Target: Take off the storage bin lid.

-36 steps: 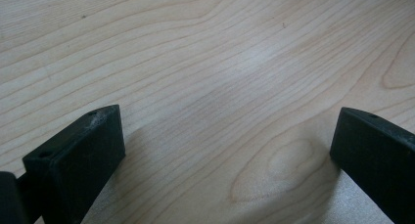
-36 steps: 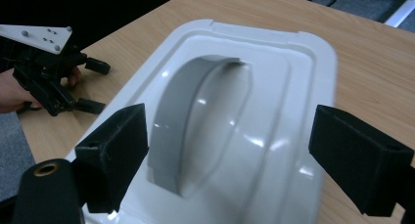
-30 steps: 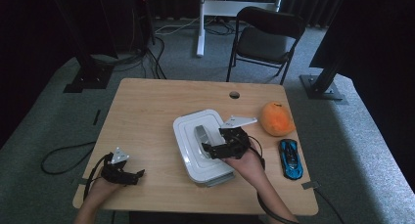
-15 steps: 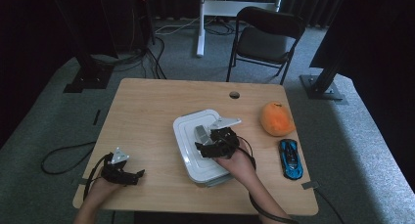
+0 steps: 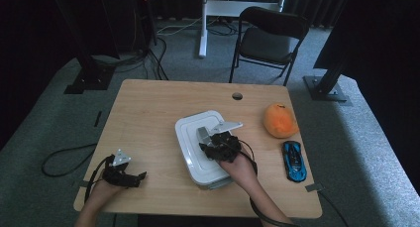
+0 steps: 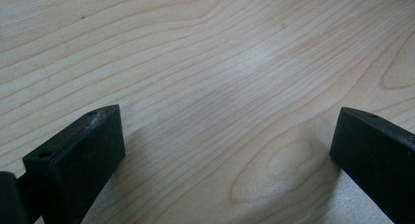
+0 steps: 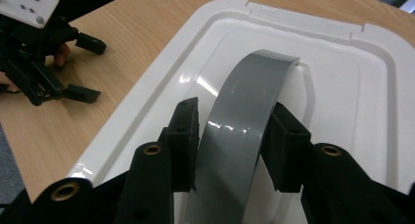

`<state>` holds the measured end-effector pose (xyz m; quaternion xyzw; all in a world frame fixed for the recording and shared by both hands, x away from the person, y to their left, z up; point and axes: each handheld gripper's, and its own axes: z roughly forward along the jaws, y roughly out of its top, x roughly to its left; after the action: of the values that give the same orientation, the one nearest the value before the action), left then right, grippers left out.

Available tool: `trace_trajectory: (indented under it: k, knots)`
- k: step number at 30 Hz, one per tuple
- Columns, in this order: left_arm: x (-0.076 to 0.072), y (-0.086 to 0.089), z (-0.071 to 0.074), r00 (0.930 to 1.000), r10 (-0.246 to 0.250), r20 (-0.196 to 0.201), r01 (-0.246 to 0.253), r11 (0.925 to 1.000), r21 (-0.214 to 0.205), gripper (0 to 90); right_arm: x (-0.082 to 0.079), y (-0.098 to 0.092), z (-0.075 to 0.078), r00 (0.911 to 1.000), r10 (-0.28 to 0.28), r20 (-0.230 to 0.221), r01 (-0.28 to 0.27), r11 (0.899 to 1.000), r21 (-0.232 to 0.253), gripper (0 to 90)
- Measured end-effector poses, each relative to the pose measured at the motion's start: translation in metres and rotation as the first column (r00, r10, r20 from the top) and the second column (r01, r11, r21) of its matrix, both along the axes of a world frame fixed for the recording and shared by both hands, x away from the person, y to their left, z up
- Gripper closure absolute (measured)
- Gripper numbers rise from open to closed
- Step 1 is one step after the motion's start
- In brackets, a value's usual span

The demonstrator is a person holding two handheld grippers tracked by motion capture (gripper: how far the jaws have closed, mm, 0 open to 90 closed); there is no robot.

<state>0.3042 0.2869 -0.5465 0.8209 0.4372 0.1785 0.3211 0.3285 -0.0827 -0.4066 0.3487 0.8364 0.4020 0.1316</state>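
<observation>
The grey handle [image 7: 240, 131], arching lengthwise along the middle of the white lid [image 5: 190, 138] at bench centre, is straddled crosswise by the just-closing jaws of the right gripper [image 7: 230, 128], while the left gripper [image 6: 220, 150] rests wide open and empty, well apart.

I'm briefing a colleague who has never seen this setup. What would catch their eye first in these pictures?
First, the white lidded container mid-table, where the right gripper has just been closing its fingers around the lid's grey handle. Next, the orange plush toy and the blue toy car to the right of the container. The left gripper rests open on the bare wooden table near its front left corner.
</observation>
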Motion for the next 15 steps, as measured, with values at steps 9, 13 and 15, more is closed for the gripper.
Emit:
trace_trajectory:
  k: [9, 13, 15]
  knots:
    - [0.0, 0.0, 0.0, 1.0, -0.001, -0.001, 0.001, 1.0, 0.001, 0.1, -0.002, -0.005, 0.014, 0.9998, 0.014, 0.011, -0.014, 0.999, 0.034, 68.1]
    - [0.0, 0.0, 0.0, 1.0, 0.0, 0.0, 0.0, 1.0, 0.0, 0.1, -0.003, -0.006, 0.019, 0.9998, 0.014, 0.013, -0.015, 0.999, 0.049, 68.2]
    - [0.0, 0.0, 0.0, 1.0, 0.0, 0.0, 0.0, 1.0, 0.0, 0.1, -0.004, -0.008, 0.021, 0.9998, 0.01, 0.019, -0.011, 0.998, 0.055, 68.1]
